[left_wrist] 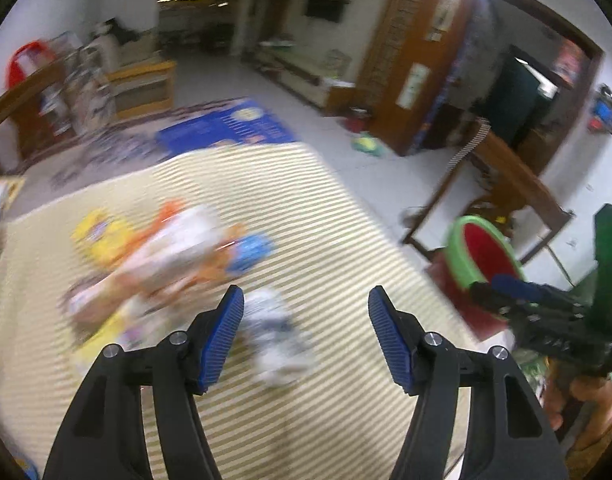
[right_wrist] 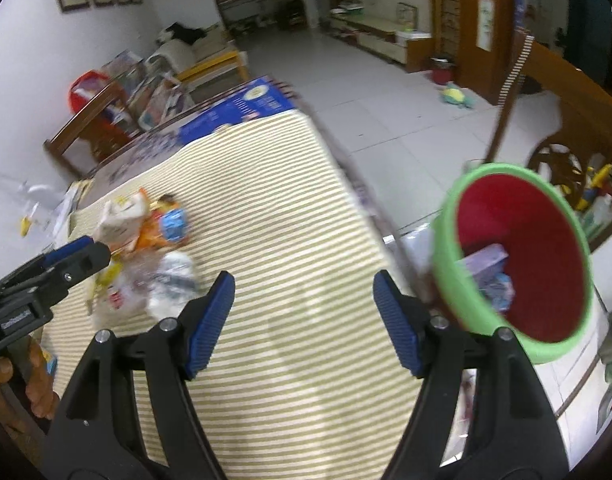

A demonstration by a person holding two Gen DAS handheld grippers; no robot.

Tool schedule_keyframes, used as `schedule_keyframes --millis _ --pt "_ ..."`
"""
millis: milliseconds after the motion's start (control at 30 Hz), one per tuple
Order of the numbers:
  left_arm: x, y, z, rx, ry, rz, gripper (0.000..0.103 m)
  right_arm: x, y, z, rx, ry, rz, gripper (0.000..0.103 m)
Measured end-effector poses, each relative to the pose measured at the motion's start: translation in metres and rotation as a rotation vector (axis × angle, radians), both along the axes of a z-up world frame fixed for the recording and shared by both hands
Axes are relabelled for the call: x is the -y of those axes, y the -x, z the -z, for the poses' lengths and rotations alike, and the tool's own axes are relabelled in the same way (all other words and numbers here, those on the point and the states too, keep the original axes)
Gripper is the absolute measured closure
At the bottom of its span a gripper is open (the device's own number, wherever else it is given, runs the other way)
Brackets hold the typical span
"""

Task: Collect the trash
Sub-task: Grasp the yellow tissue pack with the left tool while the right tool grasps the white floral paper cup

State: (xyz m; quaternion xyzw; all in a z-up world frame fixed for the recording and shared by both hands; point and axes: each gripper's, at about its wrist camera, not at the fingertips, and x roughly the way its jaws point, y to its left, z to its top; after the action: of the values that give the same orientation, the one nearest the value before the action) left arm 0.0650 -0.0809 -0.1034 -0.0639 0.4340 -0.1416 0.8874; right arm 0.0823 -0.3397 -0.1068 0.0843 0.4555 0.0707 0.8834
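Both claws, left claw (left_wrist: 306, 300) and right claw (right_wrist: 304, 286), apart and empty. Crumpled wrappers (right_wrist: 146, 248) piled at far left of striped desk (right_wrist: 290, 216), bin (right_wrist: 510, 256) right. Light, soft, likely slippery: pinch a raised fold, starting with white wrapper (left_wrist: 274, 332).

Your worktop (right_wrist: 290, 264) carries a heap of wrappers (right_wrist: 146, 232) at its left side, with a crumpled bag (right_wrist: 174, 280) just near of the heap. Off the worktop's right edge sits the bin (right_wrist: 446, 264), with a packet (right_wrist: 486, 268) inside it. A chair (right_wrist: 562, 92) stands beyond the bin, and a soft toy (right_wrist: 456, 98) lies on the far floor.
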Motion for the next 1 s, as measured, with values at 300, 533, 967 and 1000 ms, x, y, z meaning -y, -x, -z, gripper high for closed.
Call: schedule_keyframes --millis 300,533,967,1000 --pt "-0.102 0.013 0.041 -0.09 -0.07 -0.13 0.036 -0.097 -0.028 0.043 -0.117 -0.007 -0.153 0.026" --pt "-0.131 0.009 0.052 -0.105 -0.076 -0.119 0.035 -0.138 -0.063 0.079 -0.21 -0.003 -0.175 0.021" --pt "-0.114 -0.025 0.078 -0.16 -0.142 0.091 0.035 -0.141 -0.069 0.097 -0.284 -0.033 -0.169 0.049" --pt "-0.113 -0.027 0.078 -0.154 -0.153 0.097 0.034 -0.139 -0.067 0.096 -0.282 -0.04 -0.168 0.049"
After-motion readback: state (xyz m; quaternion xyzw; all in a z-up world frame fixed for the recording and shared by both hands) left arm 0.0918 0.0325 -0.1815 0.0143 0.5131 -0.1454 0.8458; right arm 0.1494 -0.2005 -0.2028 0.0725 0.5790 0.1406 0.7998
